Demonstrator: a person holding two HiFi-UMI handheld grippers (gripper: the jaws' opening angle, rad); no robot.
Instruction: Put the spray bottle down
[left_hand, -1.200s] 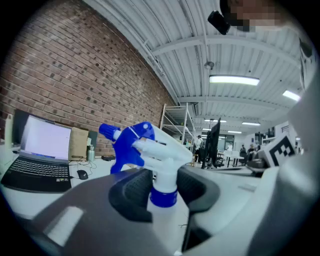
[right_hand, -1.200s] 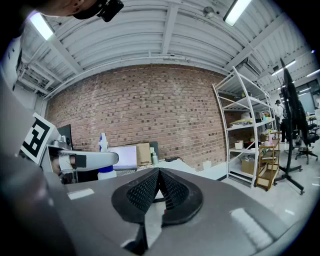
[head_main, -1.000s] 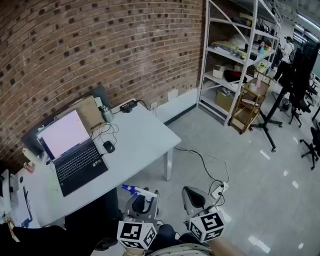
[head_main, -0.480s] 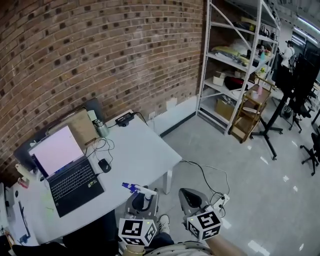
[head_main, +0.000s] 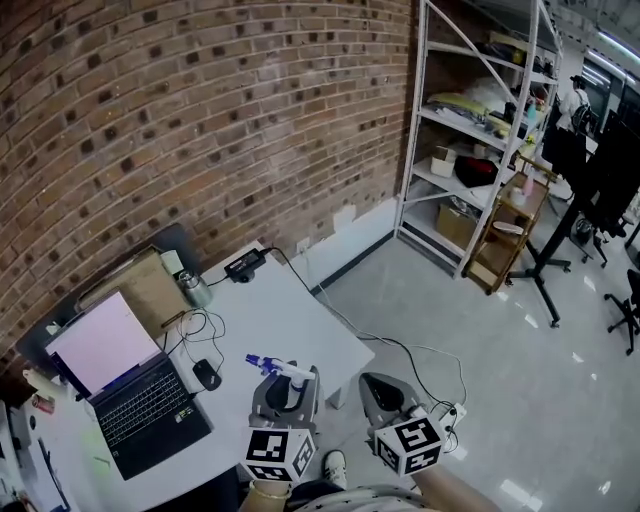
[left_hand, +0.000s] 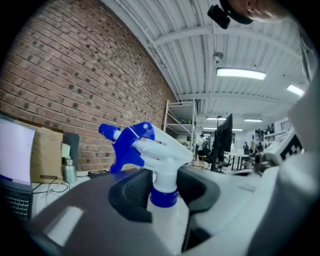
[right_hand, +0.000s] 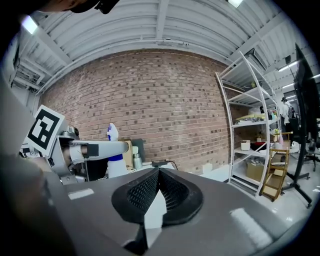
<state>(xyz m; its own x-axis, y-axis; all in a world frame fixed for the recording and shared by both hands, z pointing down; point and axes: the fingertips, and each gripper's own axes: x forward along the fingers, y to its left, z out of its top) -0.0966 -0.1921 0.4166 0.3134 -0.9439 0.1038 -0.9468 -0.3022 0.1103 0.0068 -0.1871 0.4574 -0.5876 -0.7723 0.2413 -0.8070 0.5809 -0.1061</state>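
Observation:
A white spray bottle (left_hand: 159, 150) with a blue trigger head stands upright between the jaws of my left gripper (left_hand: 162, 195), which is shut on its neck and body. From the head view, the bottle's blue nozzle (head_main: 266, 364) pokes out to the left above the left gripper (head_main: 285, 388), over the near corner of the white table (head_main: 290, 315). My right gripper (head_main: 379, 387) hangs beside it over the floor, shut with nothing in it; its tips meet in the right gripper view (right_hand: 158, 172). That view also shows the bottle (right_hand: 115, 162) at the left.
On the table are an open laptop (head_main: 125, 385), a mouse (head_main: 207, 374), cables, a metal flask (head_main: 194, 289) and a black adapter (head_main: 243, 265). A brick wall stands behind. Metal shelving (head_main: 480, 110) and a wooden cart (head_main: 510, 225) stand at the right. A cable and power strip (head_main: 452, 410) lie on the floor.
Both grippers have moved toward the table with the bottle still held; the table and laptop have slid down and left in the head view, and the left gripper now overlaps the table's corner.

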